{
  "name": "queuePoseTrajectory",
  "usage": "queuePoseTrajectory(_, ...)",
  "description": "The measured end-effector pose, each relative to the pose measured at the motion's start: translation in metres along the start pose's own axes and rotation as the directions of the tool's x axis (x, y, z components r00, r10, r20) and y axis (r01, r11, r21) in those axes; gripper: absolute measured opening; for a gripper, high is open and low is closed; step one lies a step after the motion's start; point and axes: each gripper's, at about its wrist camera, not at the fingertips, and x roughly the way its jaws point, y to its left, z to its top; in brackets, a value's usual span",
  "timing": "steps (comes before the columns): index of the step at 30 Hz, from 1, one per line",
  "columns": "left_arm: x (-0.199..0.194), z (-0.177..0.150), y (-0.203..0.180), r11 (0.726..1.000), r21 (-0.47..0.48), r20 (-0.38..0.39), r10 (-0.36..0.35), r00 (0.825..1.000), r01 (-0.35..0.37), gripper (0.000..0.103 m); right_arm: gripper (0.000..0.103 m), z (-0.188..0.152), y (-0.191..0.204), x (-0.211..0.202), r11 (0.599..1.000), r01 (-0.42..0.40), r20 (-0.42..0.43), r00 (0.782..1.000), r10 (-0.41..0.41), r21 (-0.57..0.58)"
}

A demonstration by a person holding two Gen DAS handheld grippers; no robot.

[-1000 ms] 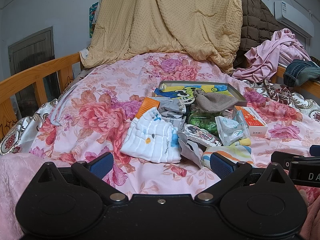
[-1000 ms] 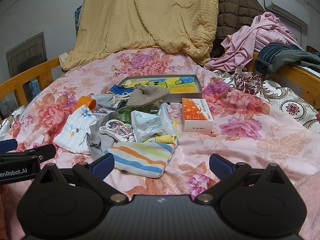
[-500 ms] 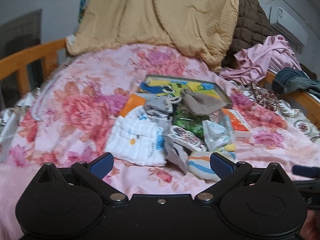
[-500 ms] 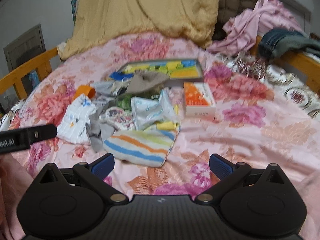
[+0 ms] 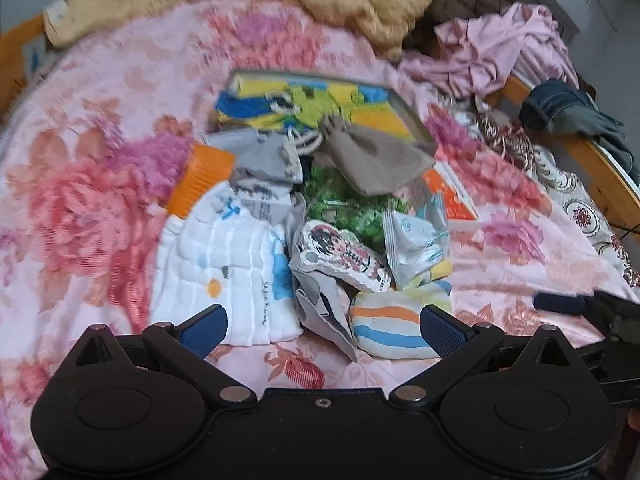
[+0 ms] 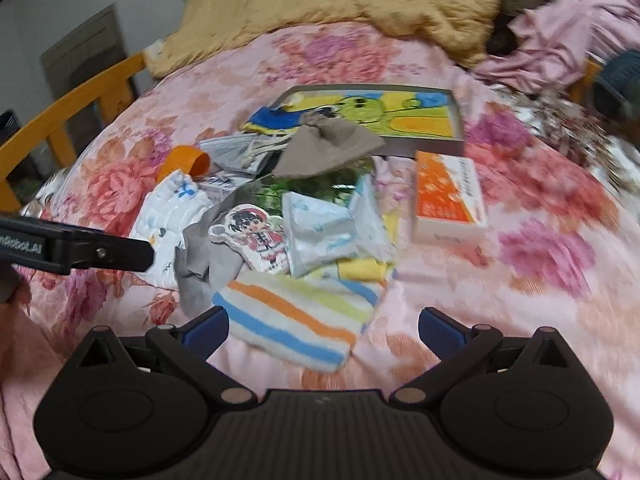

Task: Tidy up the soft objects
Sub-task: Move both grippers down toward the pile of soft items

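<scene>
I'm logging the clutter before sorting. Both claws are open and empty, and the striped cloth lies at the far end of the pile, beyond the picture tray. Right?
Not quite. The striped cloth lies at the near end of the pile, just ahead of the right claw, while the picture tray is at the far end, as the right wrist view shows. Both claws, including the left claw, are open and empty.

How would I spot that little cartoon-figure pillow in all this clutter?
Start at the flowered pink bedspread and find the pile in front of the picture tray. In its middle, just behind the striped cloth, lies the cartoon pillow: the only piece cut to a dark-haired figure's outline, with a white border.
</scene>
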Motion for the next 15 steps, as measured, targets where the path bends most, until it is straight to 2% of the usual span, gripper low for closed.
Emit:
queuePoseTrajectory(2,0.012,0.007,0.007,0.999,-0.023,-0.036,-0.022,0.999,0.021,0.101,0.103,0.008,-0.004,0.013,0.998,-0.064,-0.025,0.998,0.064,-0.02)
queuePoseTrajectory(6,0.033,0.013,0.018,0.995,-0.074,-0.069,-0.071,0.995,0.066,0.094,0.103,0.017,-0.013,0.035,0.983,-0.186,-0.08,0.979,0.185,-0.002)
queuePoseTrajectory(11,0.048,0.016,0.029,0.983,-0.149,-0.089,-0.126,0.988,0.111,0.089,0.103,0.017,-0.023,0.052,0.979,-0.197,-0.095,0.975,0.202,0.057)
queuePoseTrajectory(15,0.056,0.014,0.023,0.983,-0.117,-0.12,-0.153,0.981,0.139,0.086,0.103,0.018,-0.029,0.06,0.981,-0.178,-0.101,0.978,0.185,0.075)
